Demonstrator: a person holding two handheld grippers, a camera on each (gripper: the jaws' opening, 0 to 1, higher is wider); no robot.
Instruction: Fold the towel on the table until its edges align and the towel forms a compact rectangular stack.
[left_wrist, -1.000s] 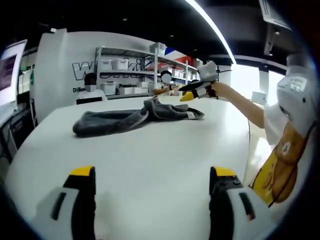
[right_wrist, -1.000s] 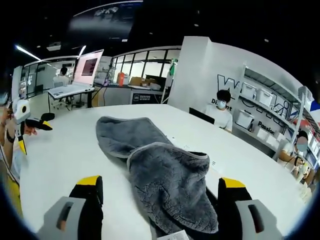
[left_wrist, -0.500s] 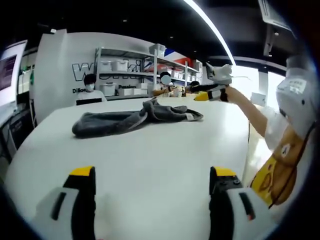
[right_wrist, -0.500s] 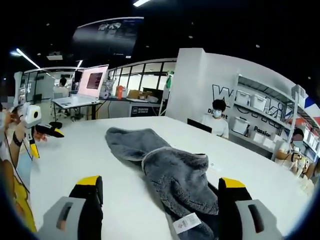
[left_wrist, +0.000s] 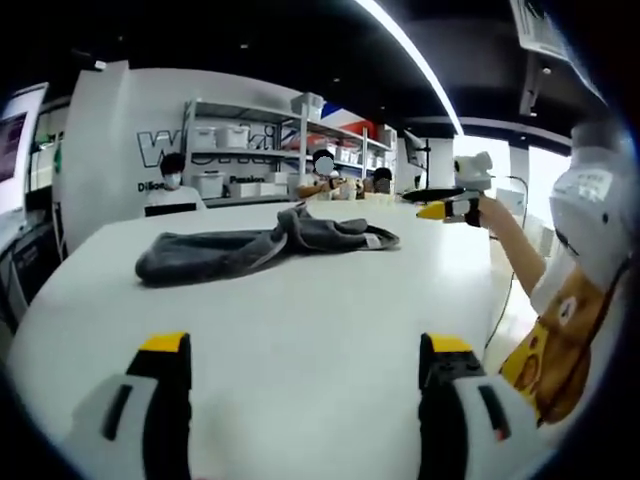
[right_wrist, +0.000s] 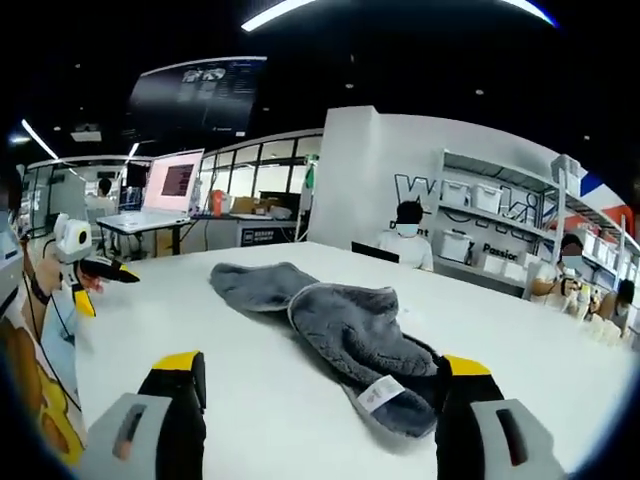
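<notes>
A grey towel (left_wrist: 260, 245) lies crumpled in a long heap on the white table (left_wrist: 300, 320), across from my left gripper (left_wrist: 305, 345). That gripper stands open over bare table, well short of the cloth. In the right gripper view the towel (right_wrist: 330, 320) stretches away from me, its near end with a white label (right_wrist: 378, 393) lying between the spread jaws of my right gripper (right_wrist: 322, 363), which is open and holds nothing. Each gripper shows in the other's view: the right gripper (left_wrist: 445, 207) in a hand above the table's right edge, the left gripper (right_wrist: 95, 270) at the far left.
People sit behind the table's far side, before shelves with white bins (left_wrist: 240, 135). A person in a yellow-printed shirt (left_wrist: 560, 340) stands at the table's right edge. A desk with an open laptop (right_wrist: 165, 195) stands beyond the table.
The right gripper has drawn back and risen from the towel, drifting right in the left gripper view. The towel lies let go on the table. My left gripper has hardly moved.
</notes>
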